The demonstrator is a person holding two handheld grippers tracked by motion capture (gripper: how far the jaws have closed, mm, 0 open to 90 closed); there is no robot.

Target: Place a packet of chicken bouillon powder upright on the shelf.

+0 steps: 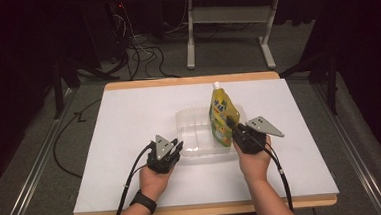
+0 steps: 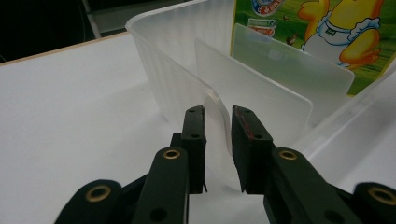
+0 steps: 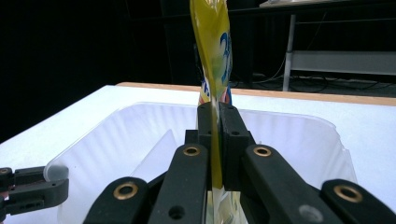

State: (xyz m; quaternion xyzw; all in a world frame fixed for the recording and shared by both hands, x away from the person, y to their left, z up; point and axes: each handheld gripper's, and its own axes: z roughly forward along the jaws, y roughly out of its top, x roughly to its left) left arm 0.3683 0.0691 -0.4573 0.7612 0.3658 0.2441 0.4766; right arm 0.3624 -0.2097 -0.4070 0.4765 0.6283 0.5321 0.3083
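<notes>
Pouch [image 1: 222, 116] work sits between my two hands: a yellow-green refill pouch with a white cap, standing upright in the clear plastic container [image 1: 191, 118] at the middle of the white table [image 1: 129, 116].

Nearest me, at about 7 o'clock from the container, my left gripper [image 1: 177, 149] is clamped on the container's near-left rim. In the left gripper view its jaws pinch the thin translucent wall [image 2: 217, 135], with the wall running up between the pads. I judge that I hold it there to keep the light tub from sliding or tipping while the other hand works.

At about 5 o'clock, my right gripper [image 1: 229, 122] is closed on the pouch. The right gripper view shows the flat yellow film [image 3: 215, 70] squeezed edge-on between the jaws, the pouch rising straight above them. Gripping low on the seam keeps the floppy pouch upright and lets me steer its base into the compartment beside the inner divider [image 2: 261, 88], which seems to be the aim.

Farther off, the pouch's face carries a cartoon duck-like figure [image 2: 345, 35] in white and a round blue badge at the top. There is printing, but it is too small and blurred to read; no brand name can be made out. Beyond the table stands a grey metal frame [image 1: 228, 15] at 12 o'clock.
</notes>
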